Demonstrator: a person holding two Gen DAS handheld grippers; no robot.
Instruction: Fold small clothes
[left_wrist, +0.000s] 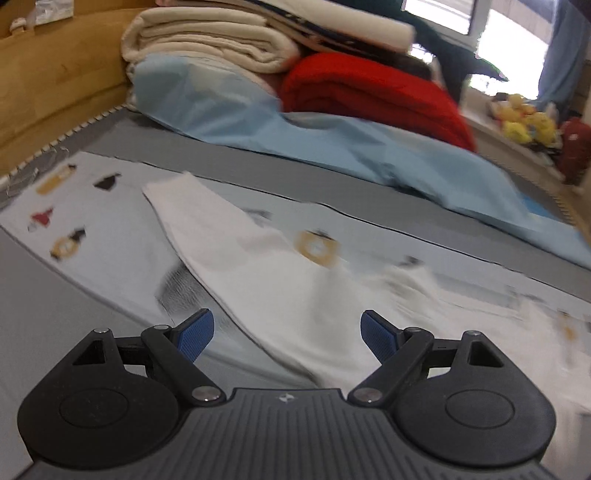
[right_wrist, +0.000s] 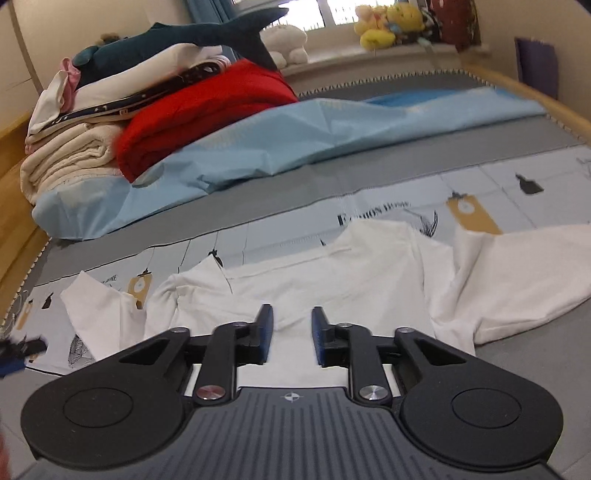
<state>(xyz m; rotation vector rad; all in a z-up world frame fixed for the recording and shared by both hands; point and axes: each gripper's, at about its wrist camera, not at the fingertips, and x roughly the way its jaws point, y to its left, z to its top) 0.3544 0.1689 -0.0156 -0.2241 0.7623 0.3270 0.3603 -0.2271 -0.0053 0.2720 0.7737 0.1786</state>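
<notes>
Since the crumpled white cotton garment (right_wrist: 332, 280) lies bunched and unfolded on the pale printed sheet (right_wrist: 495, 184) just ahead of both grippers, risk: pinching two layers at once, dragging the sheet along. My left gripper (left_wrist: 286, 334): low, level, blue pads wide apart, empty. My right gripper (right_wrist: 291, 332): low over the cloth, pads narrowly apart, gripping nothing.
</notes>
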